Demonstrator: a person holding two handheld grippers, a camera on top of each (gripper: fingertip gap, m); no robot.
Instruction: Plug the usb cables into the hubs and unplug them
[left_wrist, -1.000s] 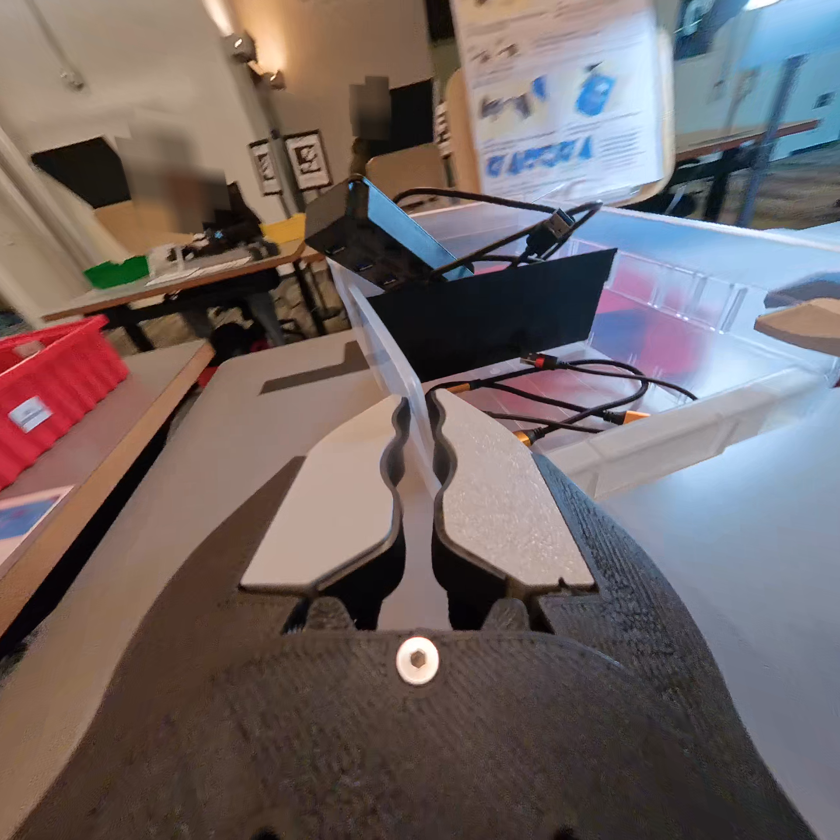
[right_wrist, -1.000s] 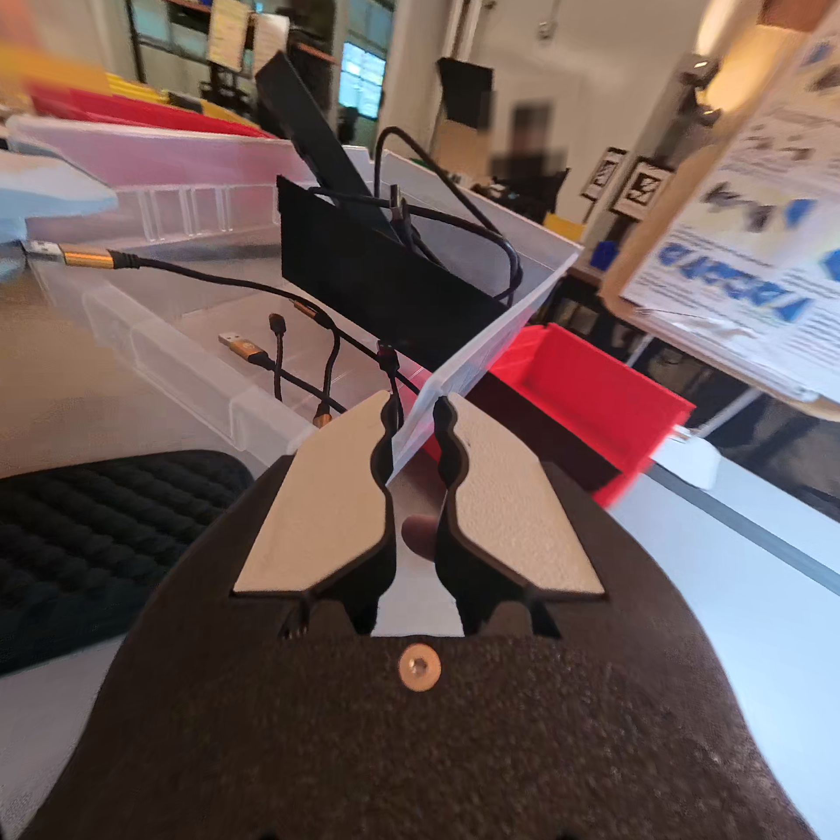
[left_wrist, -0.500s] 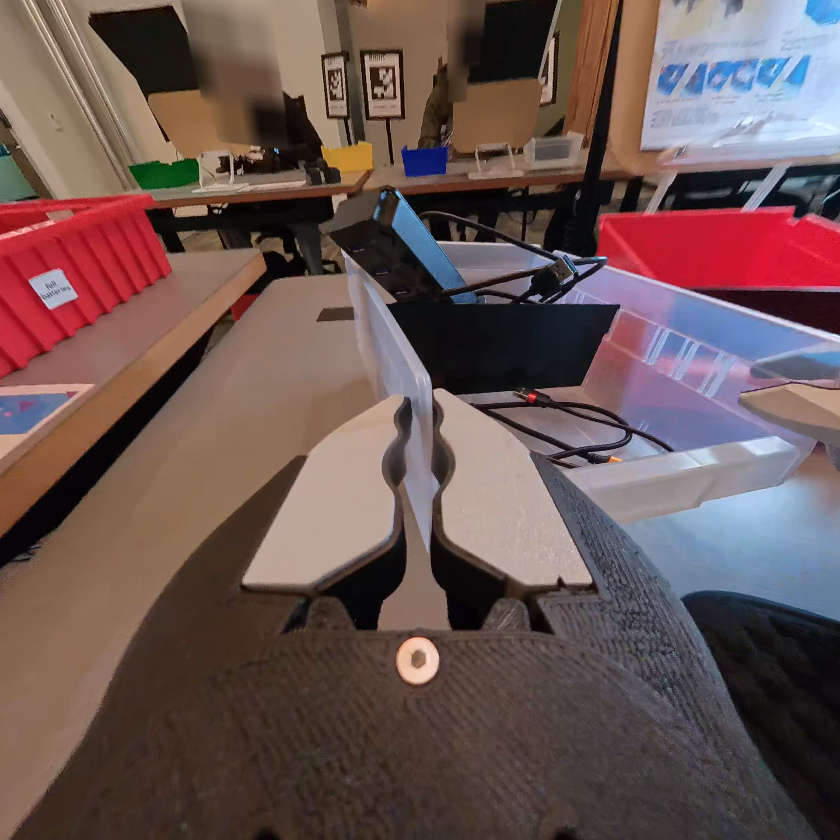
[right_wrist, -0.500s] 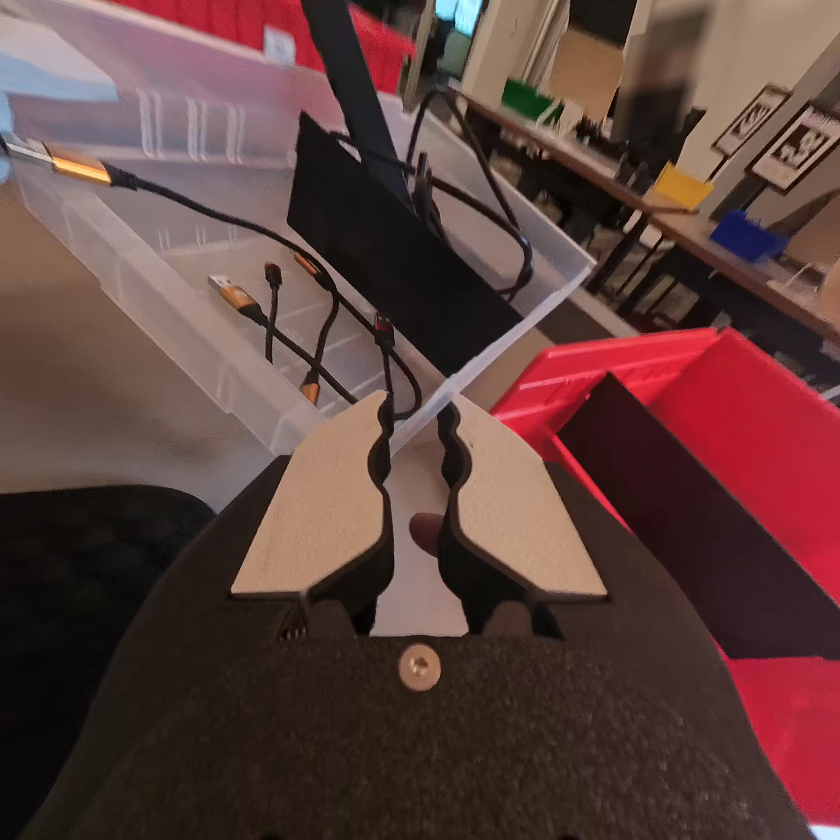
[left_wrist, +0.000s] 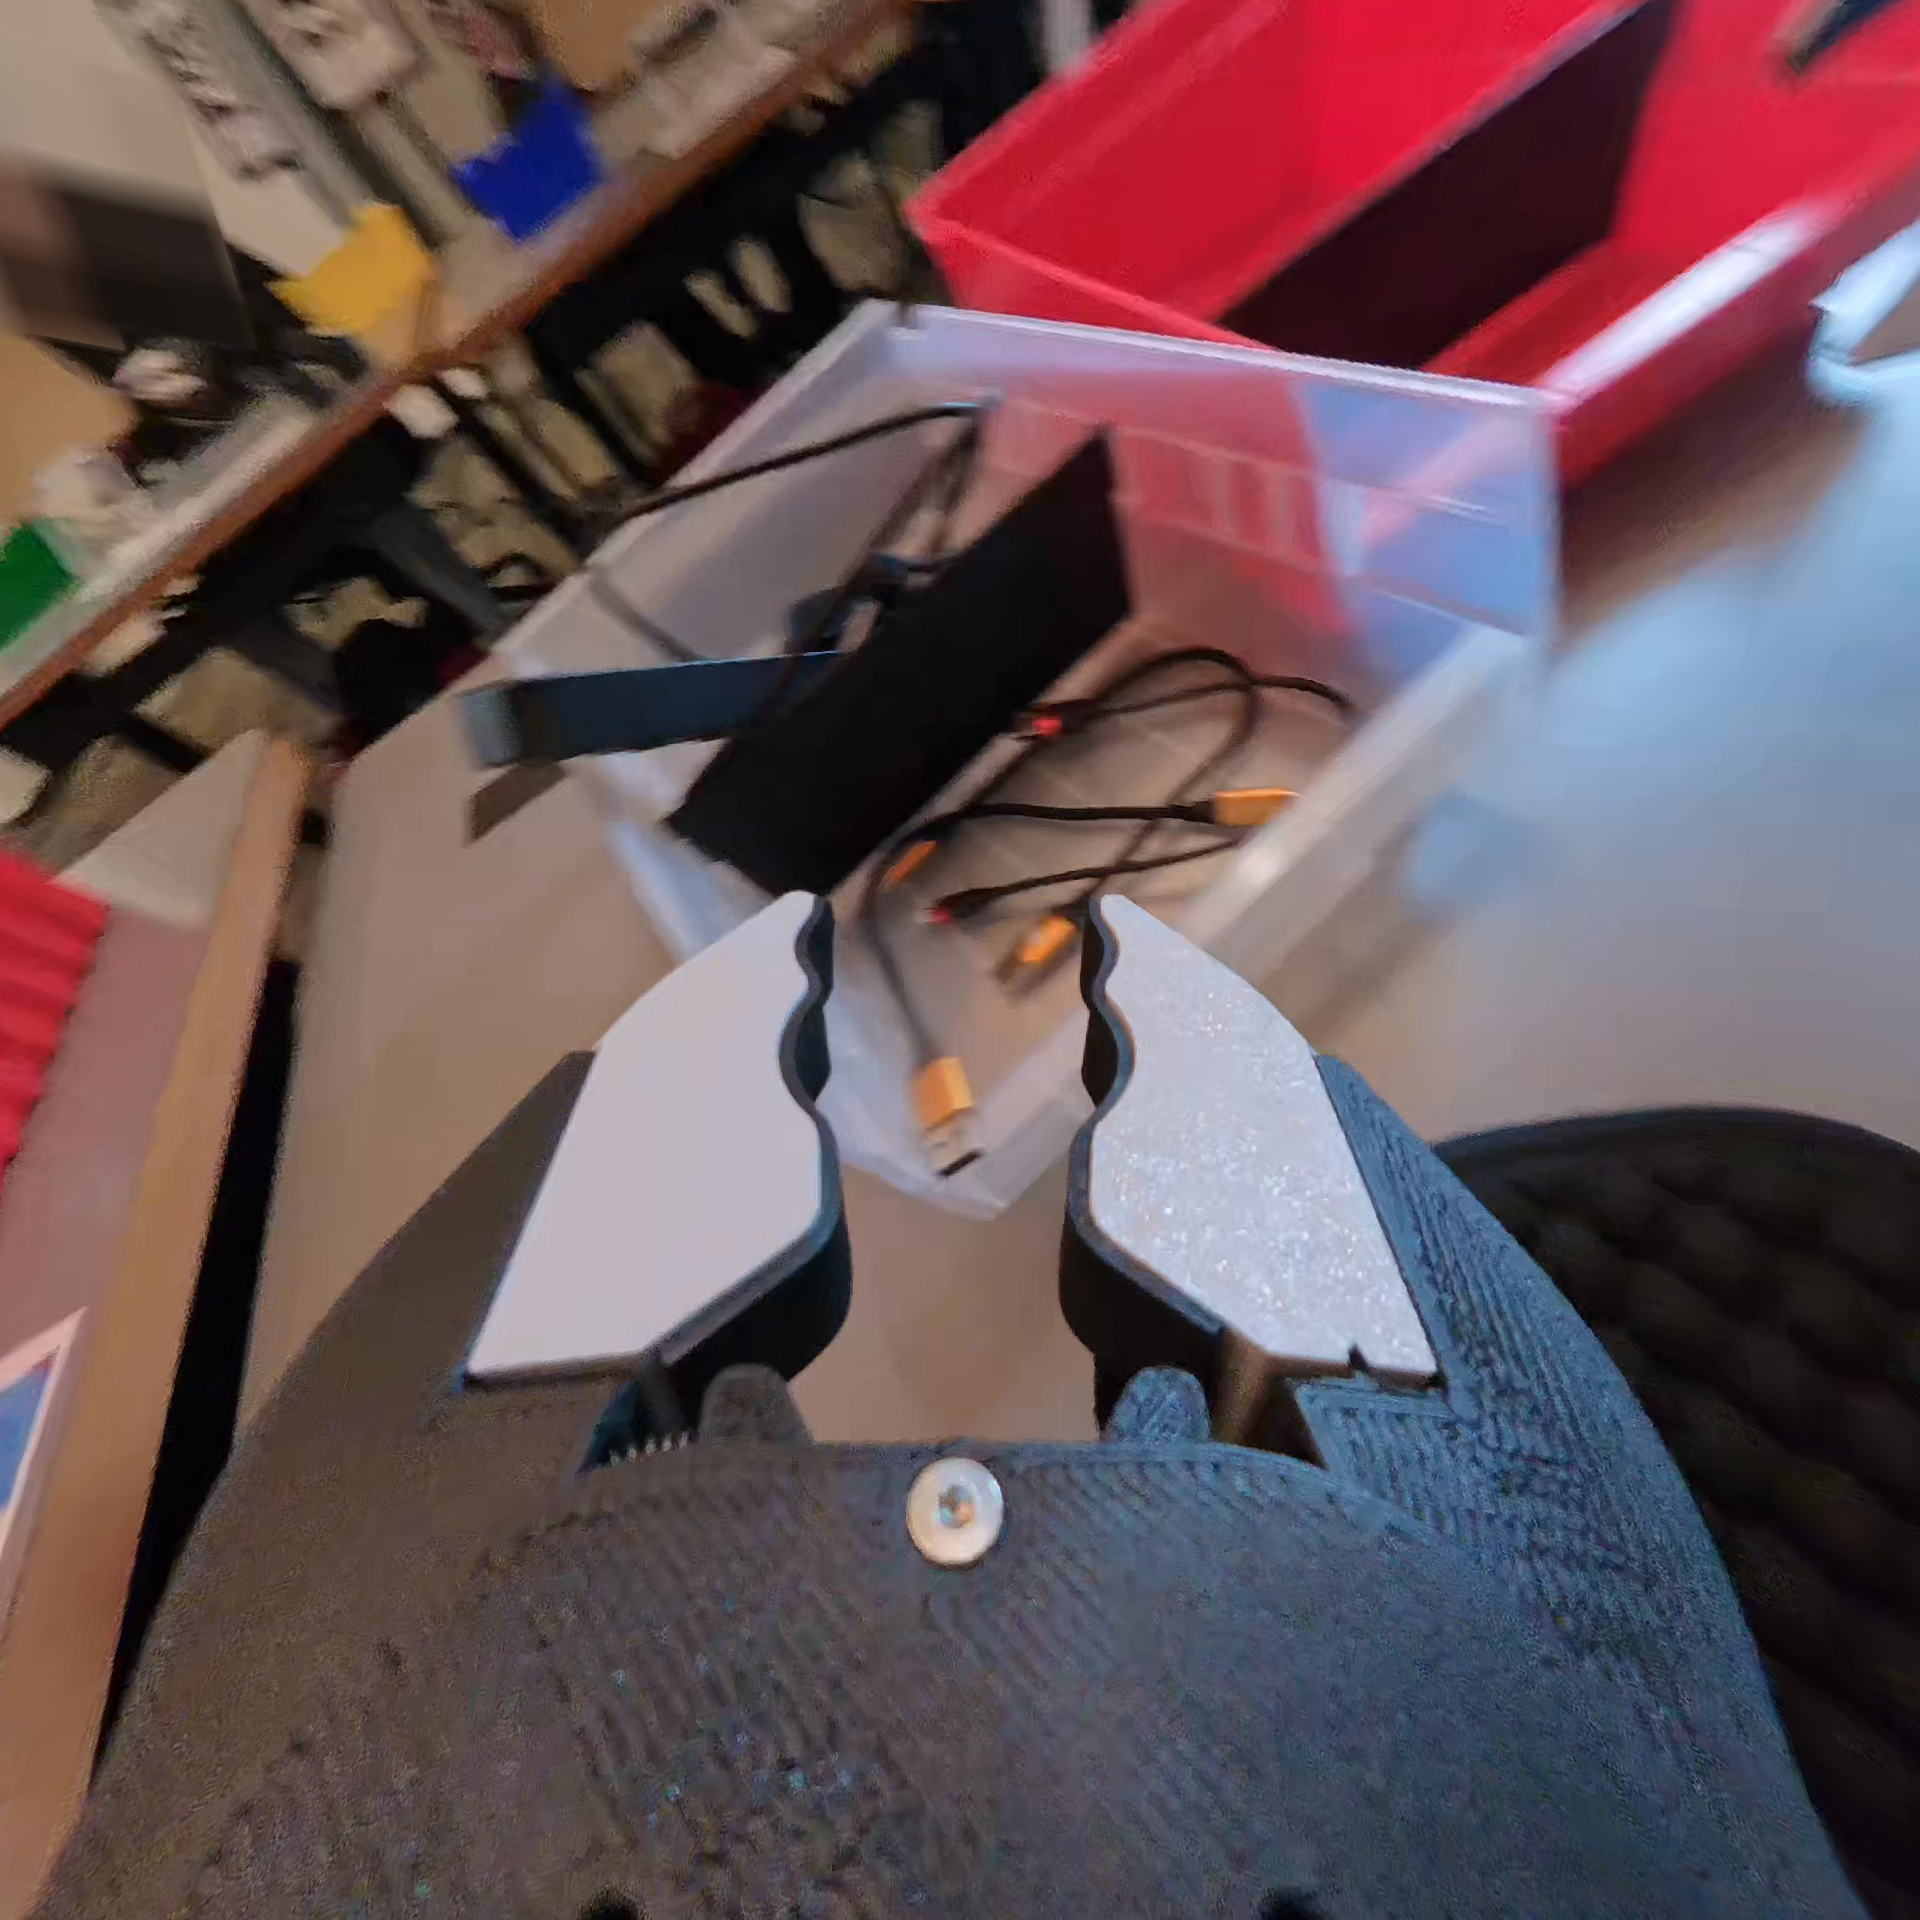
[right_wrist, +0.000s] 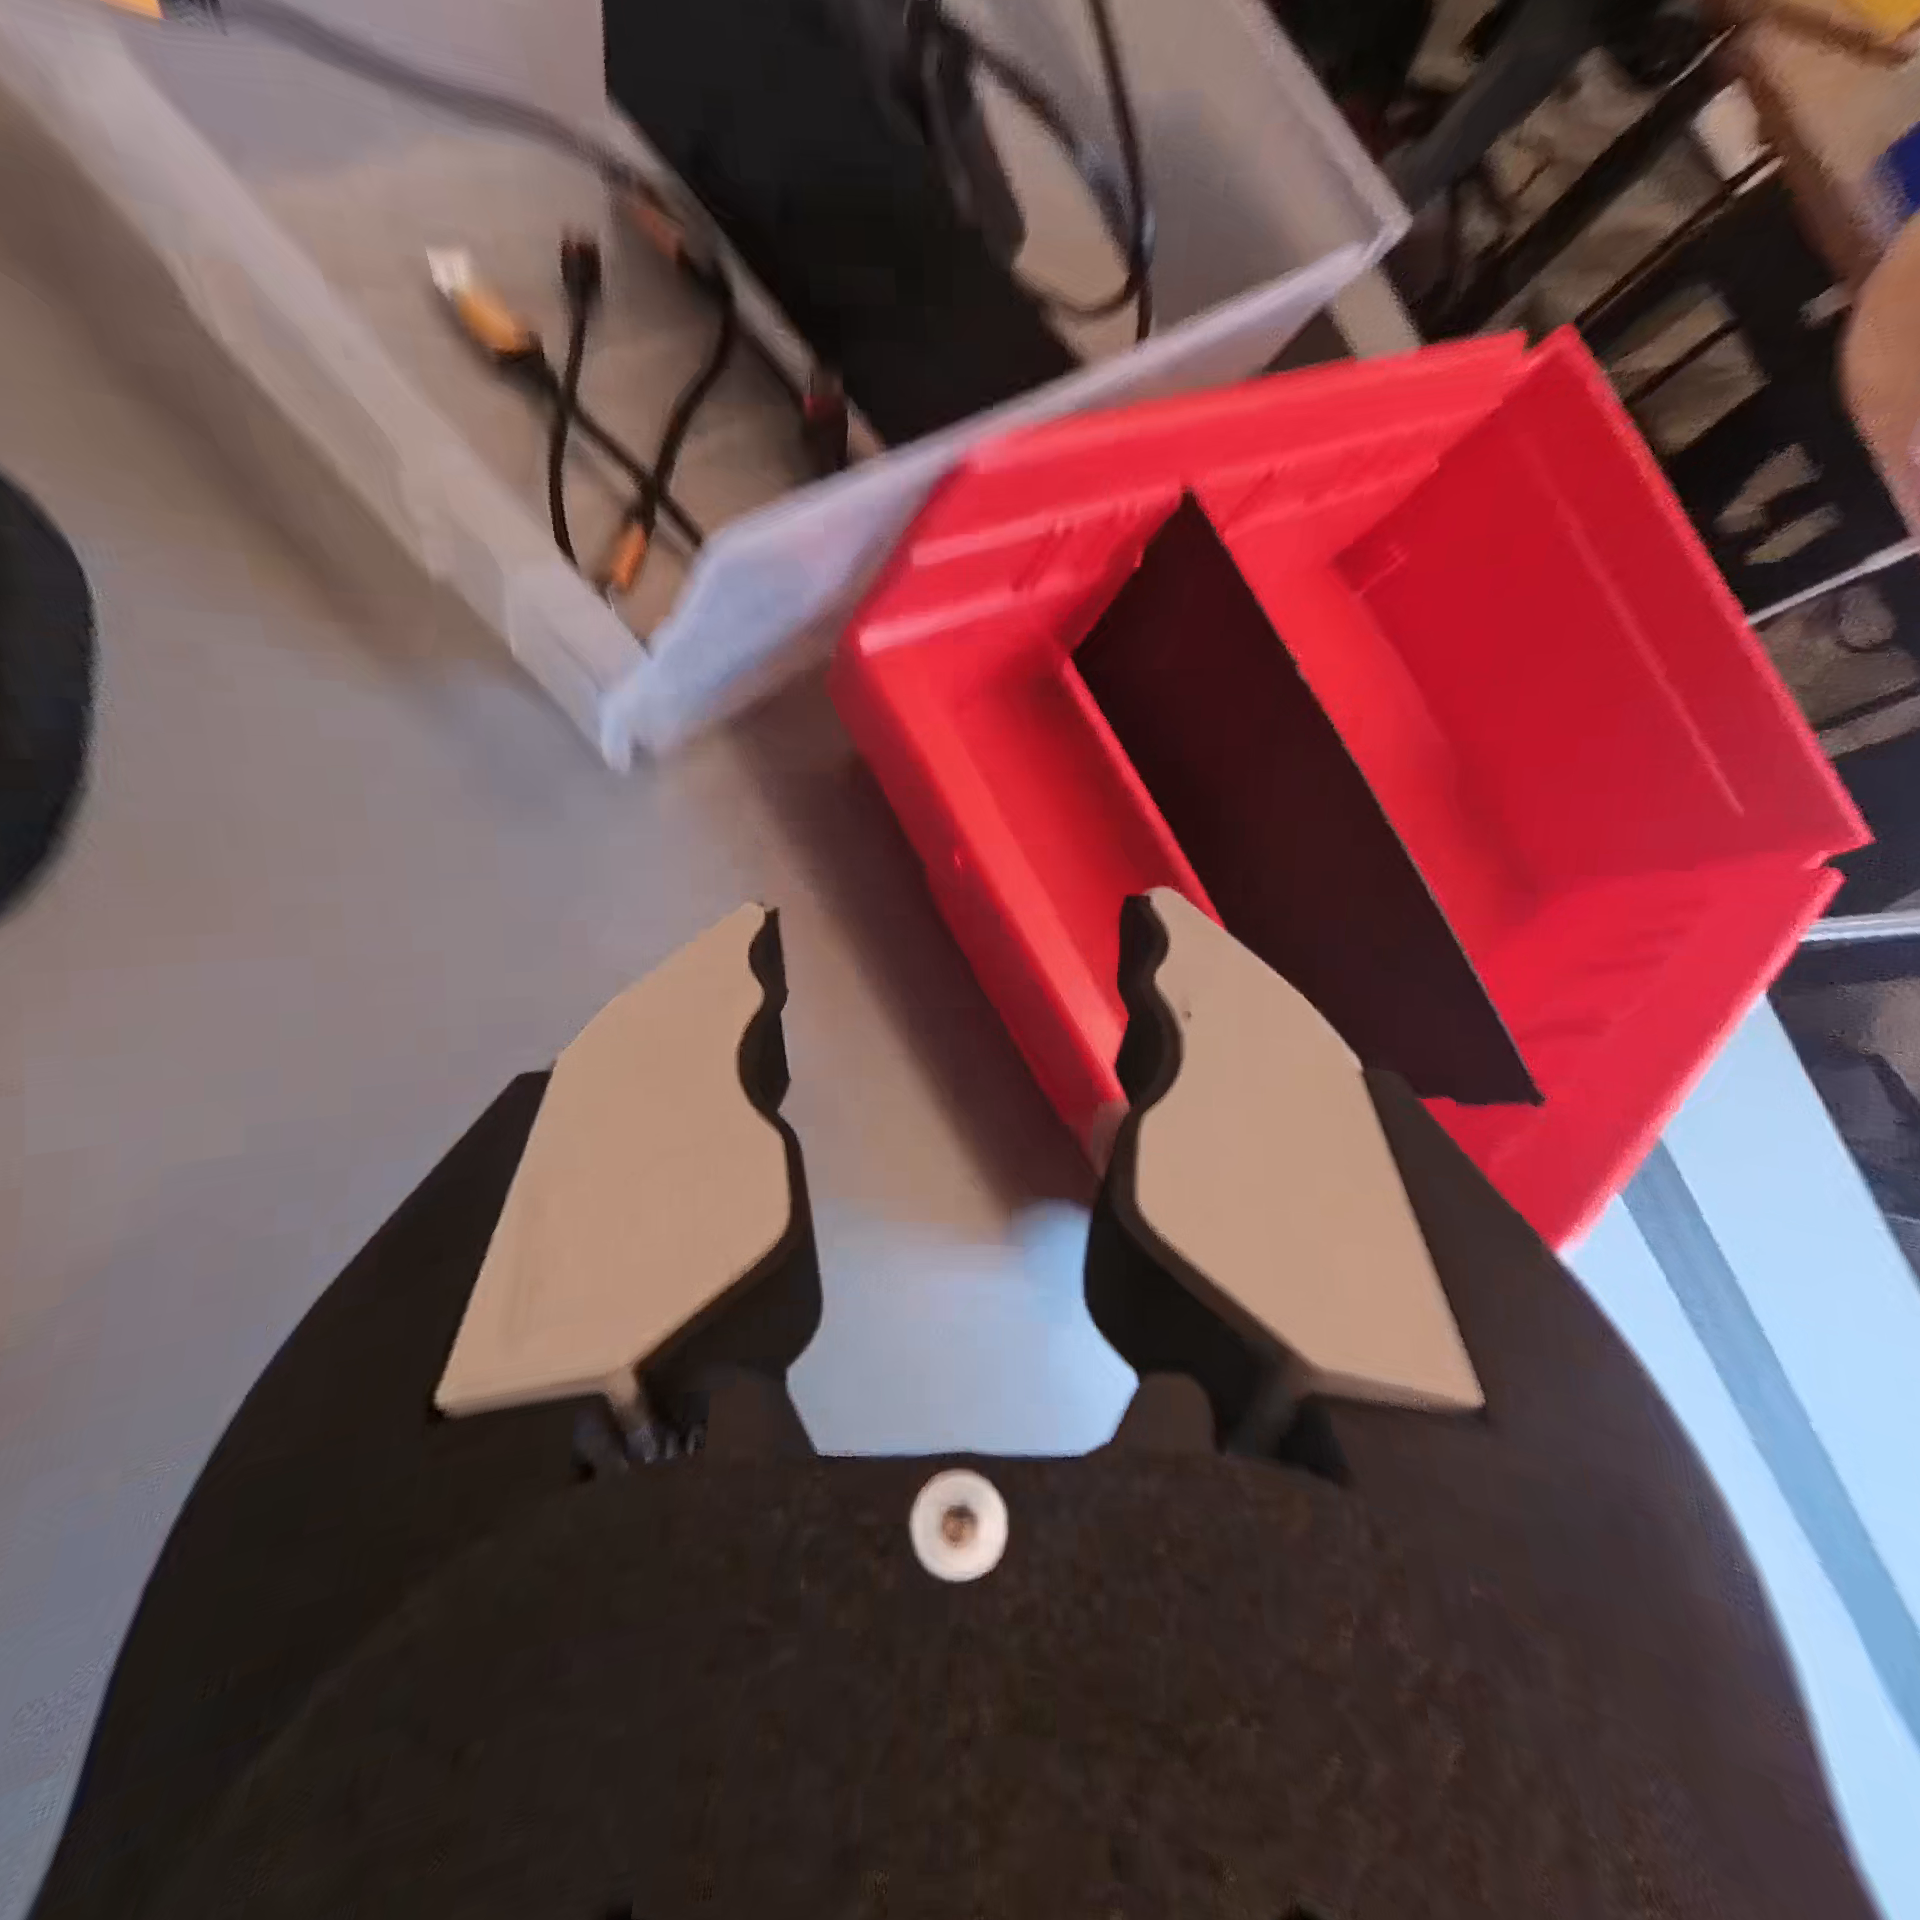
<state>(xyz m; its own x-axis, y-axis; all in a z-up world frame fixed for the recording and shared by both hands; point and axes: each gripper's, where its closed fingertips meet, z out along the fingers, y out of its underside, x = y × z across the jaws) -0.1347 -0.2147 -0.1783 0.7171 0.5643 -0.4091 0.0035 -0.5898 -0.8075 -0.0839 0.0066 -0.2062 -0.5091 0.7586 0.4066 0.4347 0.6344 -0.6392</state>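
Note:
A clear plastic bin (left_wrist: 1444, 478) sits on the table and holds several black USB cables with orange plugs (left_wrist: 943, 1103) and a black divider (left_wrist: 914, 717). A black hub (left_wrist: 634, 707) leans over the bin's far left wall. My left gripper (left_wrist: 956, 920) is open and empty above the bin's near corner. In the right wrist view the same bin (right_wrist: 748, 613) and its cables (right_wrist: 582, 416) lie ahead to the left. My right gripper (right_wrist: 951, 920) is open and empty above the table, beside a red bin (right_wrist: 1538, 727).
The red bin (left_wrist: 1330, 187) with a black divider (right_wrist: 1309, 810) stands against the clear bin's right side. A black mat (left_wrist: 1704, 1351) lies at the near right. A red crate (left_wrist: 31, 997) sits on a side table at the left. Tables with small bins stand behind. About 12 centimetres separates my left fingertips from the black hub (left_wrist: 634, 707).
Both grippers have let go of the clear bin's walls, opened and risen, and now look down on the bin, which rests on the table.

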